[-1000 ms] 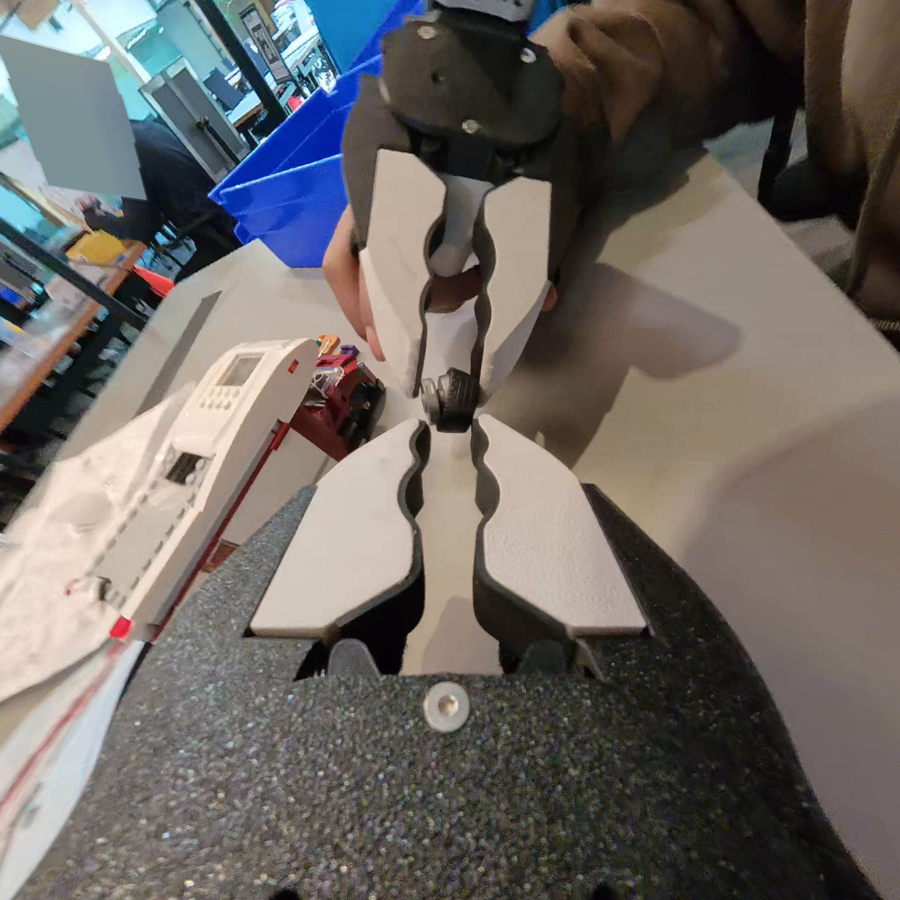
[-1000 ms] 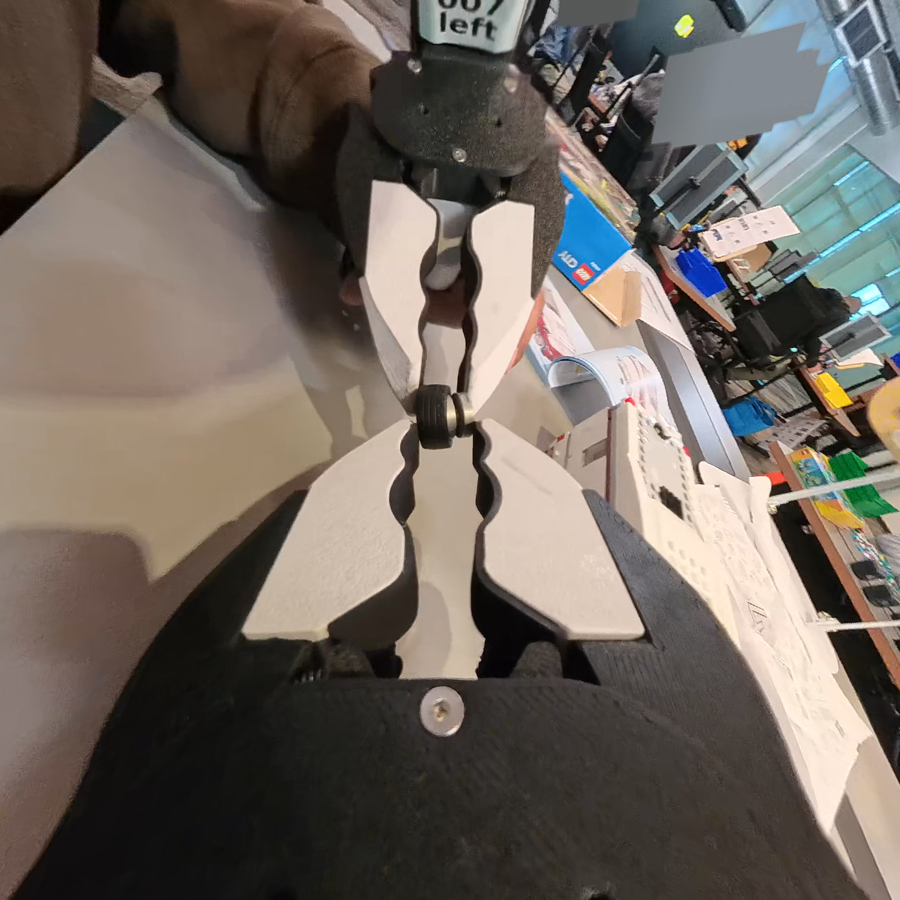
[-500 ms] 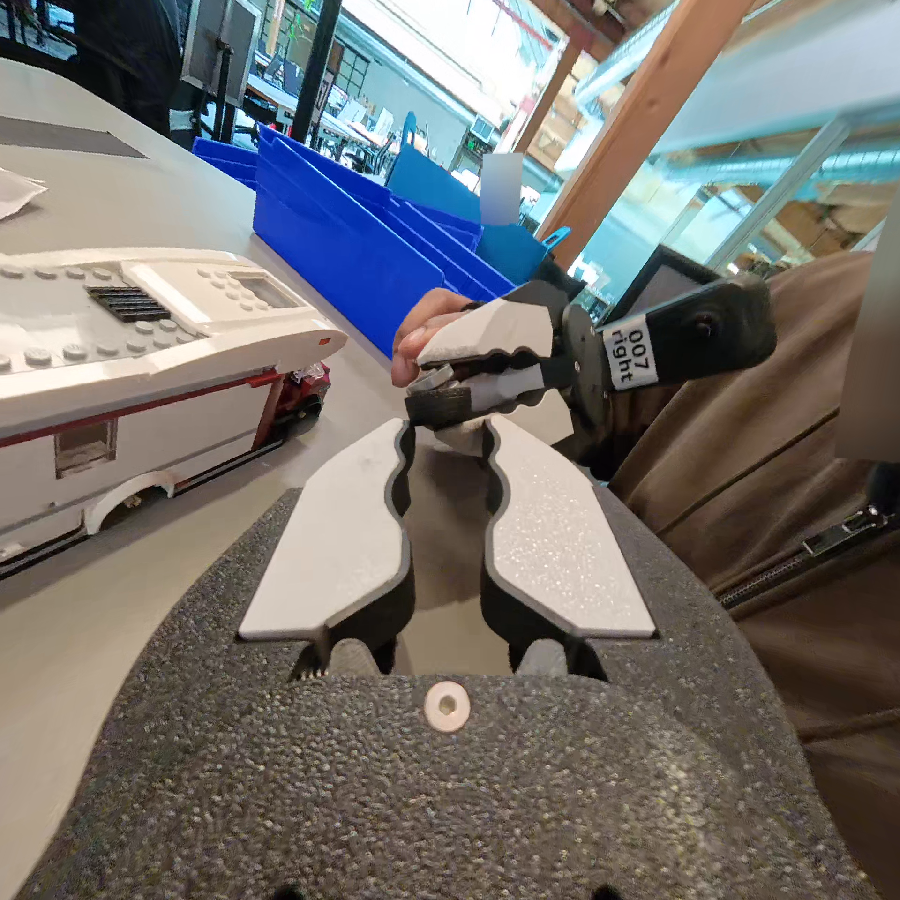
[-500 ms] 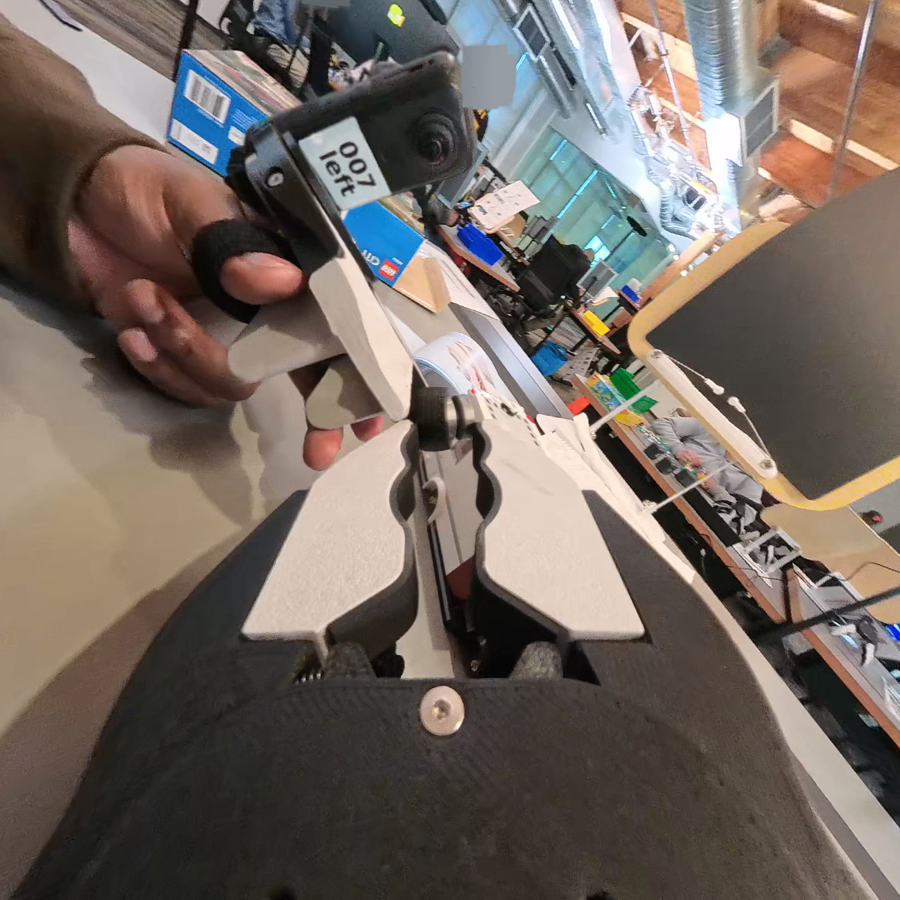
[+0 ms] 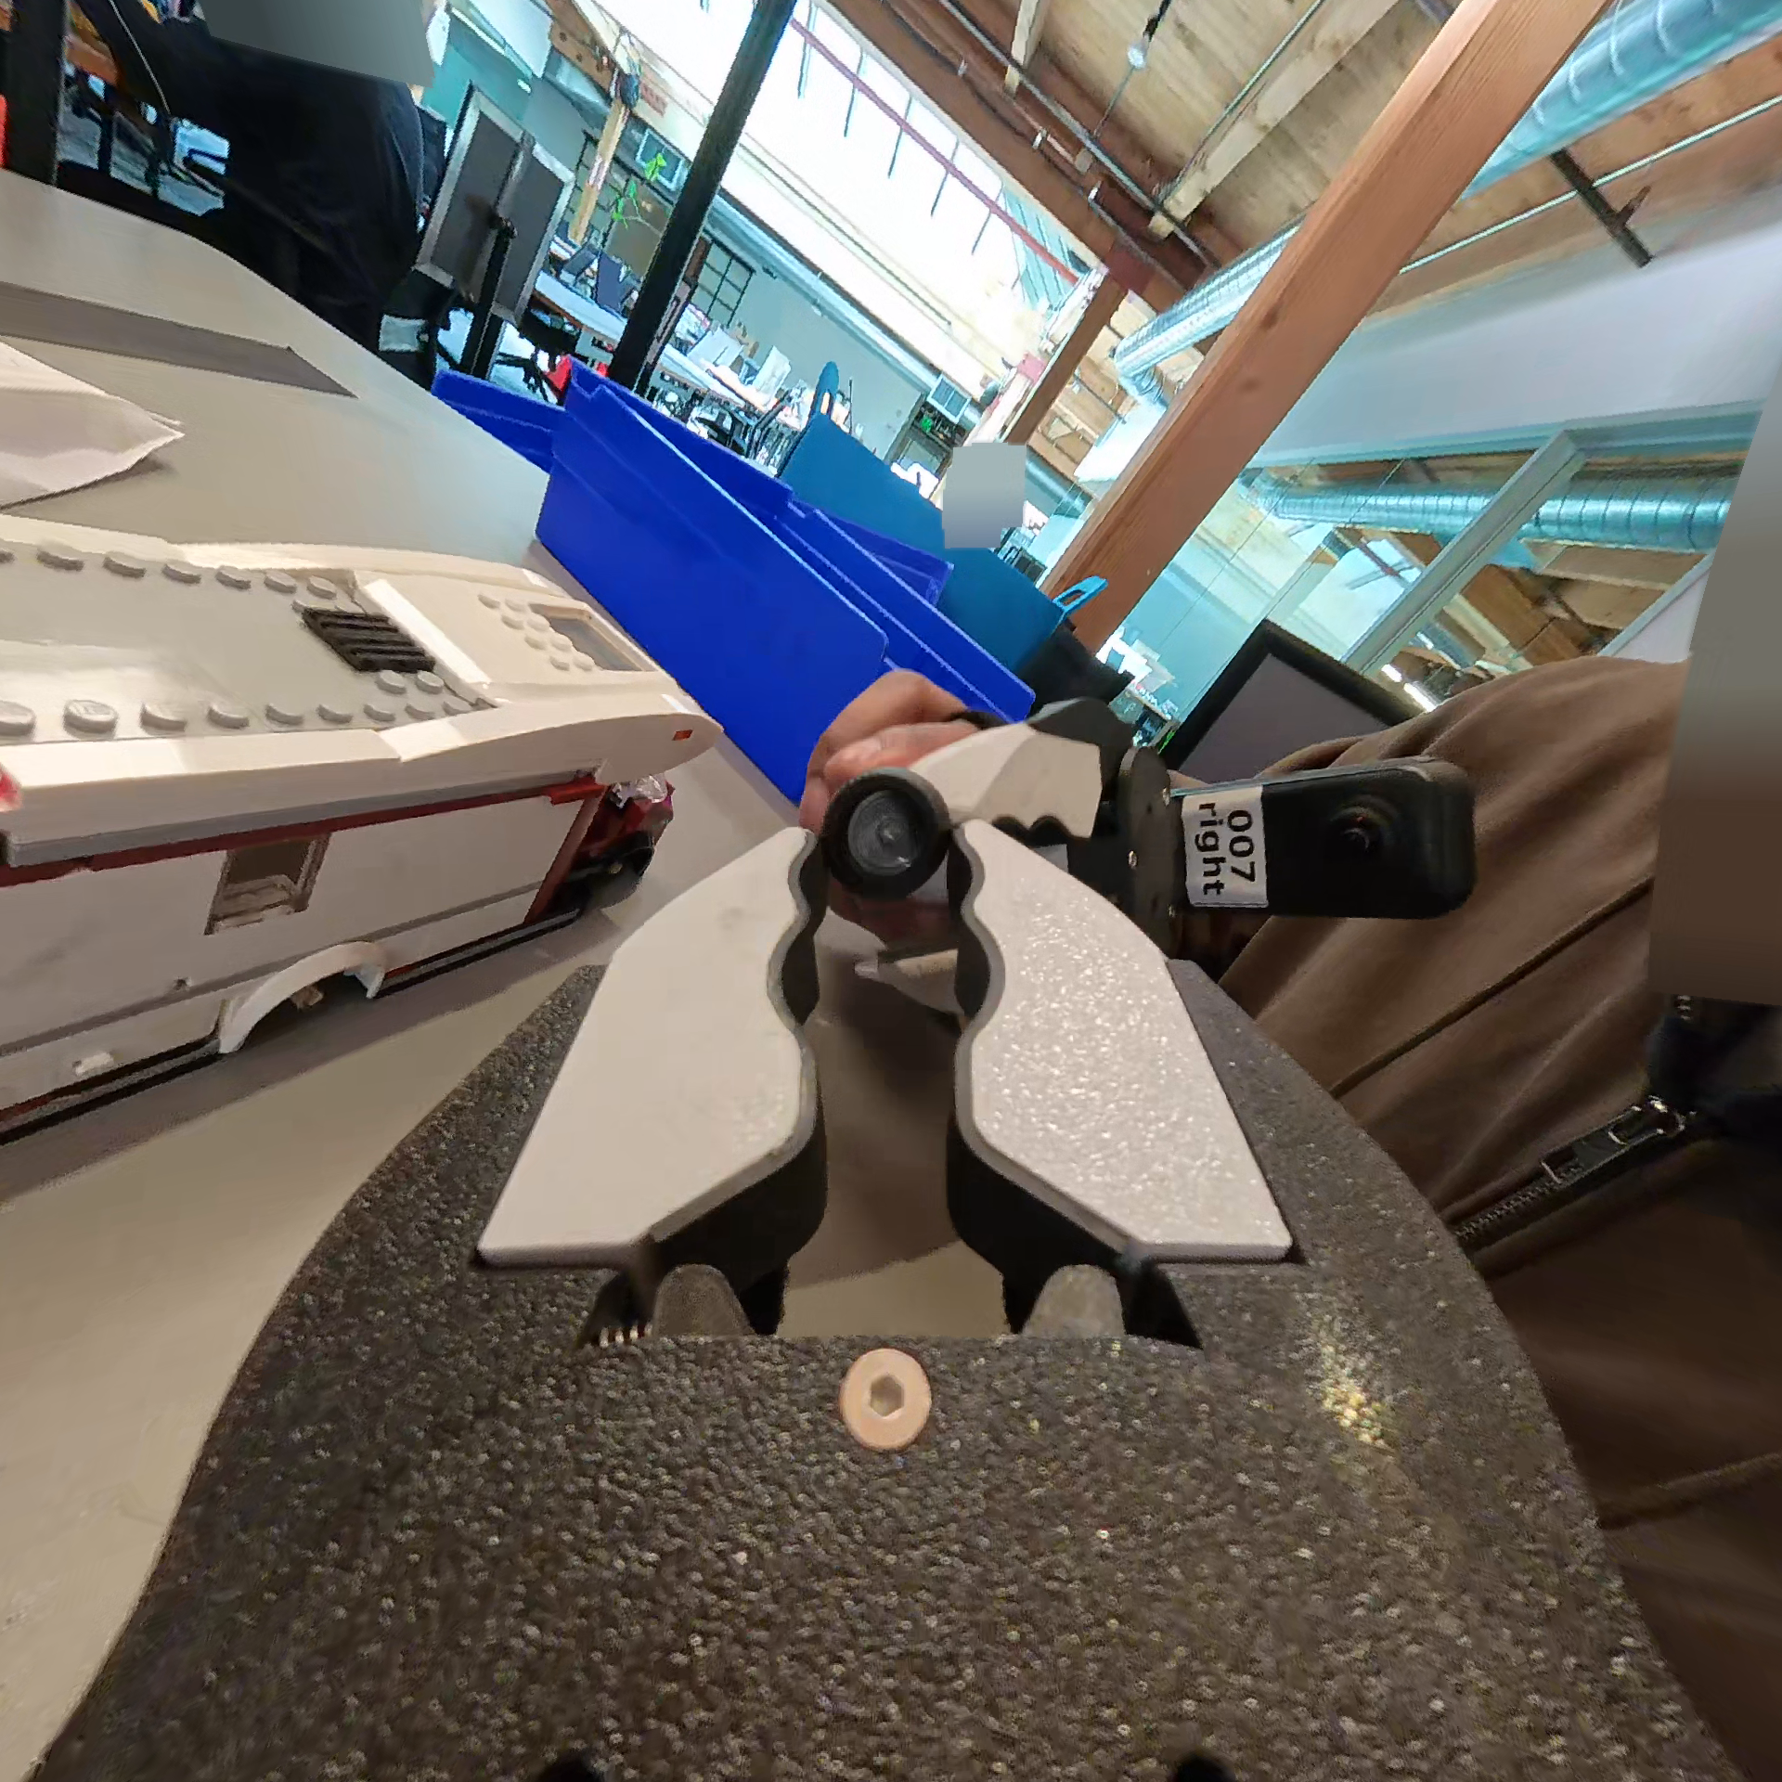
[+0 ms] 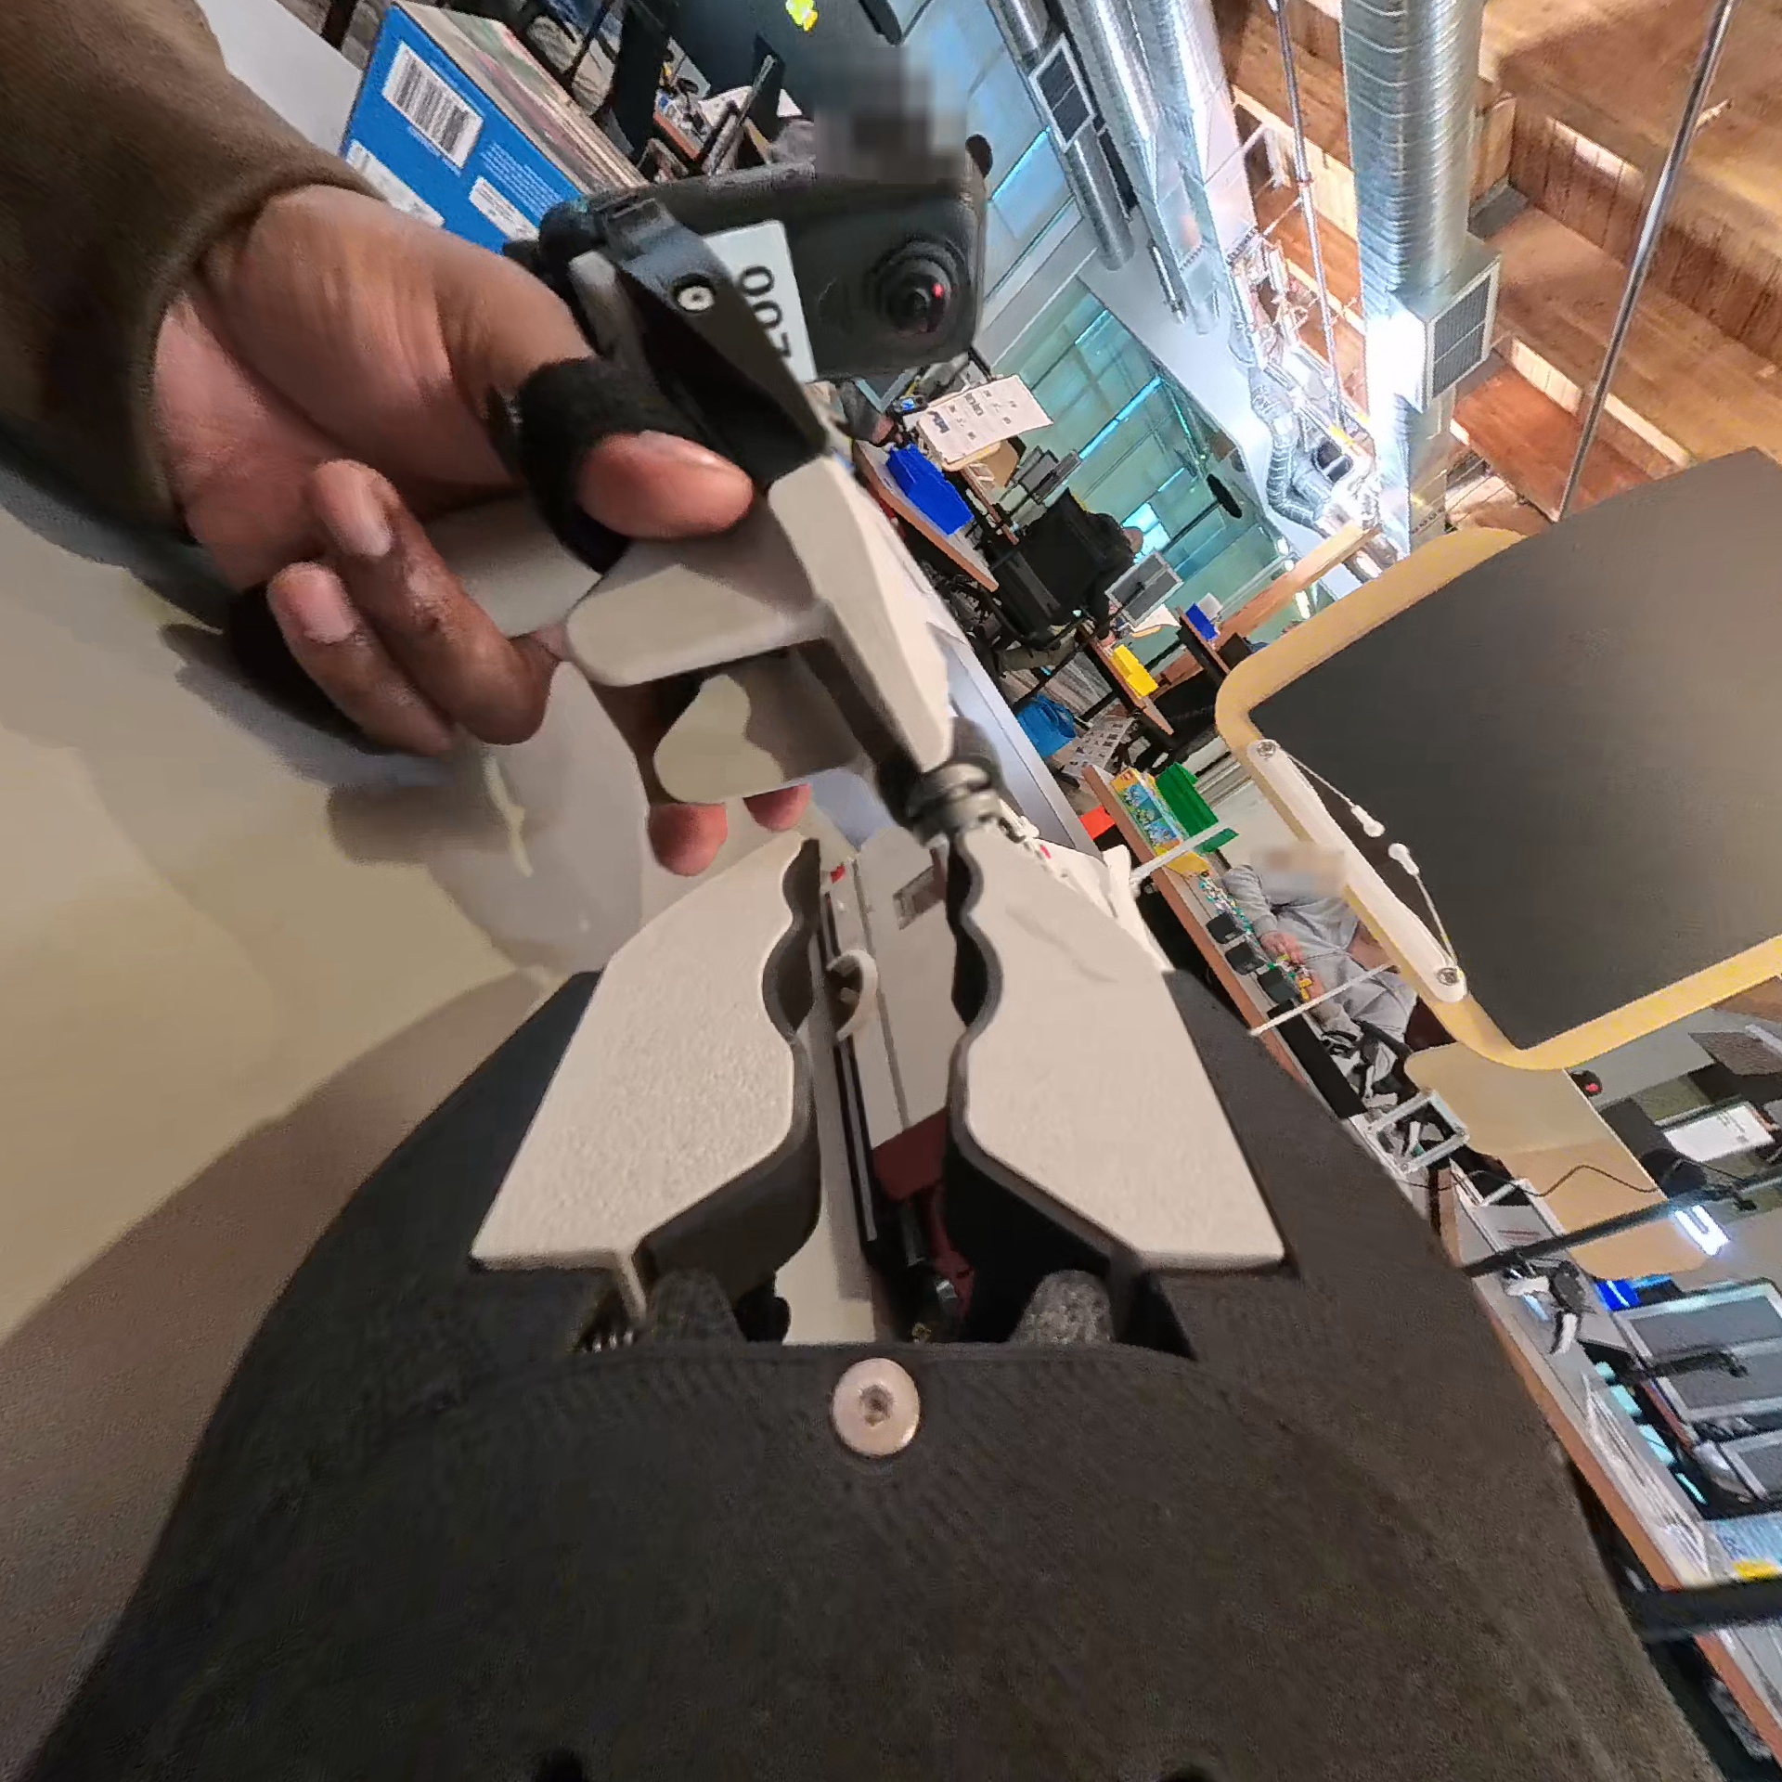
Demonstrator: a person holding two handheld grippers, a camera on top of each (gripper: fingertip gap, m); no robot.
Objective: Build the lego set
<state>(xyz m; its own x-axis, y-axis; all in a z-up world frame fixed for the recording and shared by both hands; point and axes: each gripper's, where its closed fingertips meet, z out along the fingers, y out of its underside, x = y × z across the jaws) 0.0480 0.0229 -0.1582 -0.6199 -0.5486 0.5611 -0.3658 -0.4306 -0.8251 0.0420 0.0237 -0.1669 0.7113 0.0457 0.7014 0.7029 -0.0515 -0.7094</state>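
Both tools [image 5: 882,849] seemingly clamped, tip-to-tip

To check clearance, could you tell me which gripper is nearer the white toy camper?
Left. The left gripper lies alongside the white toy camper; the right gripper reaches in from its far side, away from the camper.

Bright daylight from high windows, fisheye bending at edges, slight motion blur.

Matt black rubber wheel [image 5: 882,834], smooth white plastic brick camper [image 5: 289,771], glossy blue plastic bins [image 5: 714,598], matt grey tabletop [image 5: 289,444].
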